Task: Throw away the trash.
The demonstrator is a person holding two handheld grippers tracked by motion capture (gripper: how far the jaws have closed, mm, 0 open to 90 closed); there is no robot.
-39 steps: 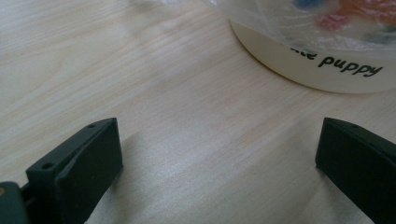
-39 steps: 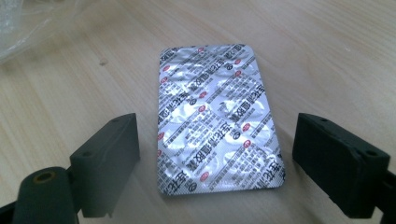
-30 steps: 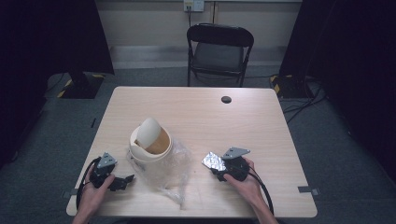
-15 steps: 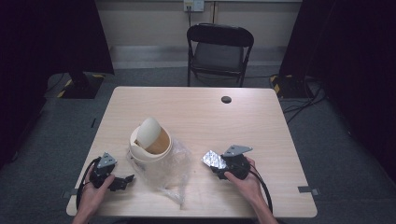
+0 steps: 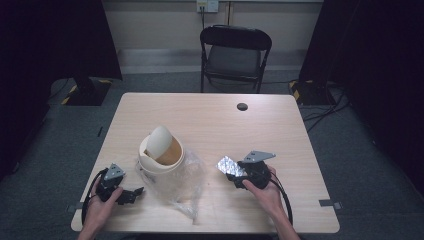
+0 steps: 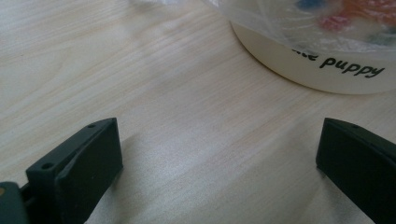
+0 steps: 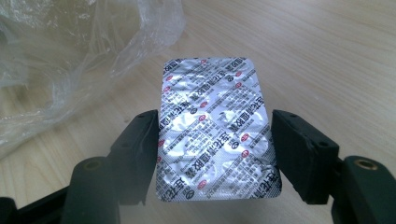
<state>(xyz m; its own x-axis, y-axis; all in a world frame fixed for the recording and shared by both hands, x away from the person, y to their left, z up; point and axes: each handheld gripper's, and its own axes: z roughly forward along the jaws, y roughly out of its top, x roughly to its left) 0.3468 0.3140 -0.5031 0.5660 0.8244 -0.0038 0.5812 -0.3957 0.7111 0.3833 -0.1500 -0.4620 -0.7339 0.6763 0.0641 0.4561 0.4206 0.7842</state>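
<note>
A small cream bin (image 5: pixel 161 150) with a swing lid stands on the table's left half. A clear plastic bag (image 5: pixel 182 185) is crumpled around and in front of it. My right gripper (image 5: pixel 231 172) is shut on a silver blister pack (image 5: pixel 227 164) and holds it just above the table, right of the bag. In the right gripper view the pack (image 7: pixel 210 88) stands between the two jaws of the gripper (image 7: pixel 215 137), which press on its side edges, with the bag (image 7: pixel 60 60) beyond. My left gripper (image 5: pixel 131 195) rests open near the front left corner. Its jaws (image 6: pixel 219 158) are wide apart around bare wood, facing the bin's base (image 6: pixel 299 65).
The wooden table (image 5: pixel 225 125) has a small black round cap (image 5: pixel 242 106) near its far edge. A black folding chair (image 5: pixel 235 50) stands behind the table. Dark curtains hang at both sides.
The right gripper with the blister pack has shifted very slightly. The left gripper, the bin and the bag have stayed put.
</note>
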